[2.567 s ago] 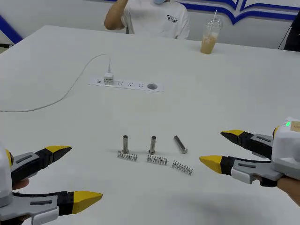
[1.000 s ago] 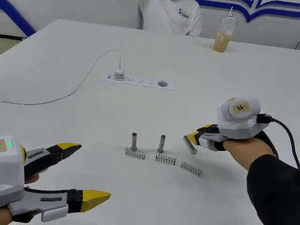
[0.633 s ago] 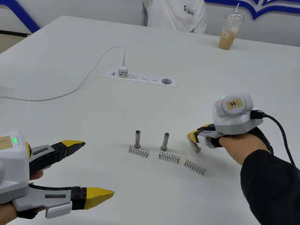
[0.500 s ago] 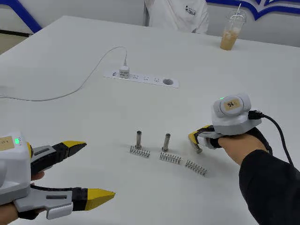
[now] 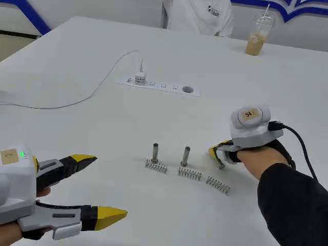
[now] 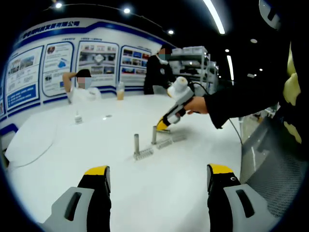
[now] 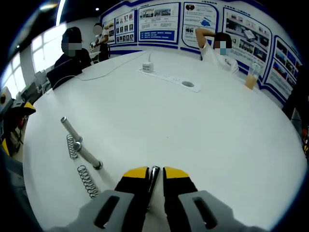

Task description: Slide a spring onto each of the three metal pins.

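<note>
Reads as a company office or demonstration room, not a home. Told by a broad white meeting table (image 5: 77,61) carrying a white power strip (image 5: 159,86) toward 12 o'clock in the head view, with a charger (image 5: 140,79) plugged in and its cable (image 5: 97,89) trailing off toward 9 o'clock. Told too by an iced drink cup (image 5: 256,40) at 1 o'clock, near a person in a white T-shirt (image 5: 200,15) at the far edge. Backed up in the left gripper view by blue-trimmed information boards (image 6: 63,58) along the wall at 10 o'clock, ceiling strip lights (image 6: 215,17) at 1 o'clock, and storage shelves (image 6: 193,60) behind a person in dark clothes (image 6: 157,72).
</note>
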